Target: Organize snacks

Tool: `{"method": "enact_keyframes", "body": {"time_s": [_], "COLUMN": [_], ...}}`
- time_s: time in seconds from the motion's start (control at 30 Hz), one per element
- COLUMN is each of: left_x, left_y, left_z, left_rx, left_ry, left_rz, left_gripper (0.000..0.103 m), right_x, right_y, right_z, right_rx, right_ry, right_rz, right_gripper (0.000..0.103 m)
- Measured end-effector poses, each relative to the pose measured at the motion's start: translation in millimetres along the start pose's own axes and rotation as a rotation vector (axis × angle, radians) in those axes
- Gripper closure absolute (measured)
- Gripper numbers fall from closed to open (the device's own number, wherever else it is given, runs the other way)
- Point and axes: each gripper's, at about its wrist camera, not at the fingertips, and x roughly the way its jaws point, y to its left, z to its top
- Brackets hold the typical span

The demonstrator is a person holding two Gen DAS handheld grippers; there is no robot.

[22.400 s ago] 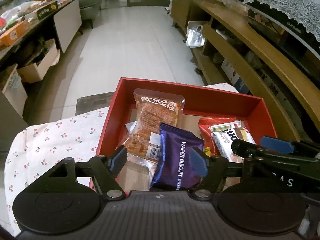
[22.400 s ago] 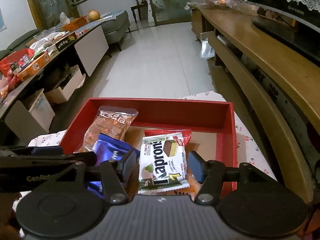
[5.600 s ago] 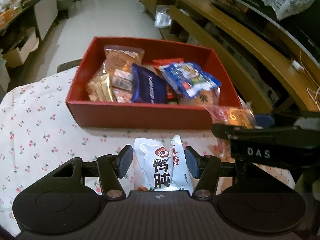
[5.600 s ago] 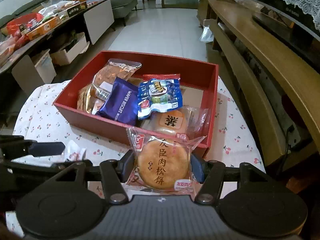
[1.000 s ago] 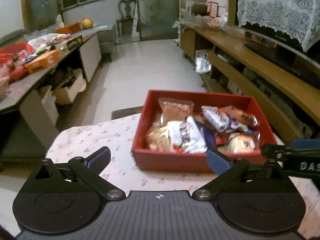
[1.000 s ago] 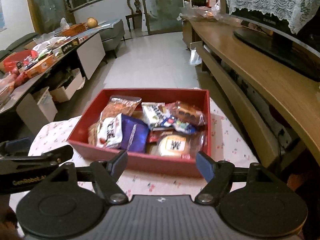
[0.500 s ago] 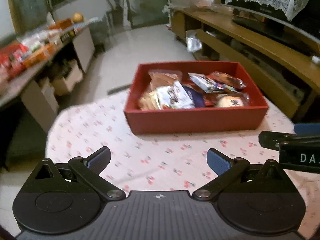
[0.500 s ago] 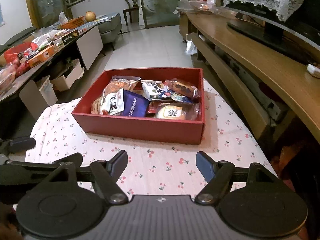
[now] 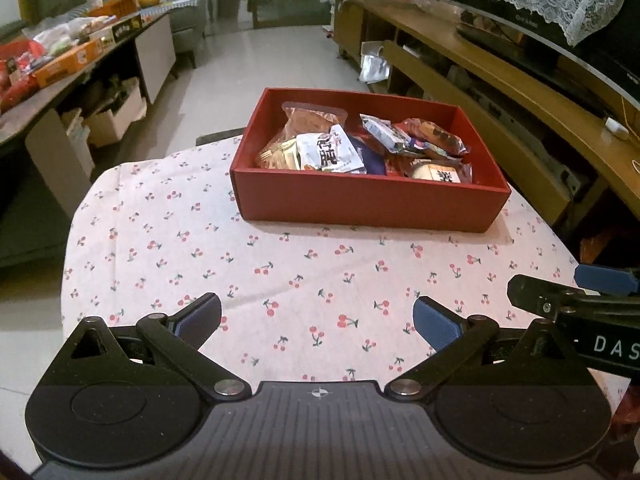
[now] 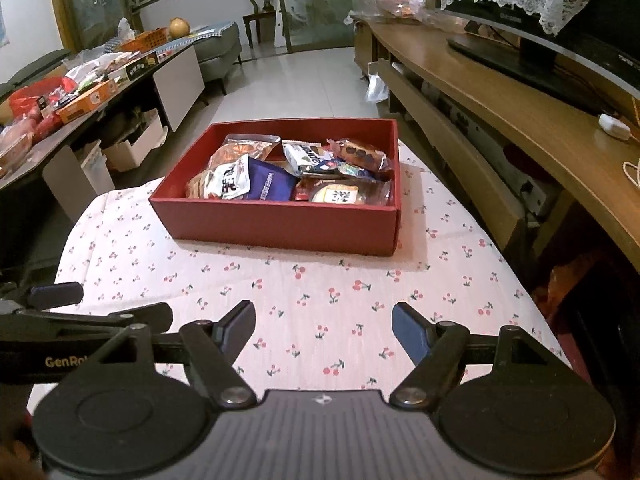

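A red box point(image 9: 360, 200) point(image 10: 280, 224) stands at the far side of the cherry-print tablecloth point(image 9: 280, 272) point(image 10: 340, 292). It holds several snack packs, among them a white pack point(image 9: 330, 154) point(image 10: 230, 178), a dark blue wafer pack point(image 10: 268, 186) and a round pastry point(image 9: 440, 174) point(image 10: 338, 196). My left gripper point(image 9: 316, 320) is open and empty over the near cloth. My right gripper point(image 10: 324, 328) is open and empty, also near the front edge. Each gripper shows at the side of the other's view.
A long wooden TV bench point(image 10: 540, 132) runs along the right with a monitor point(image 10: 540, 32) on it. A cluttered counter point(image 10: 80, 88) with boxes lines the left. Tiled floor point(image 10: 300, 80) lies beyond the table.
Both grippers have pulled back from the red box toward the near edge of the table. They stay open and empty. All the snacks lie in the box.
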Motion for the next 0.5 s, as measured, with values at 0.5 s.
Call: {"method": "enact_keyframes", "body": {"time_s": [0.5], "left_x": [-6], "left_y": [6], "left_z": [-19], "left_rx": [-0.061], "left_ry": [0.043], "left_rz": [-0.05], "left_gripper": [0.0], "right_x": [-12], "right_y": [2], "right_z": [-18], "right_rx": [0.0], "right_ry": [0.004], "right_rz": [0.01], "right_gripper": [0.008]}}
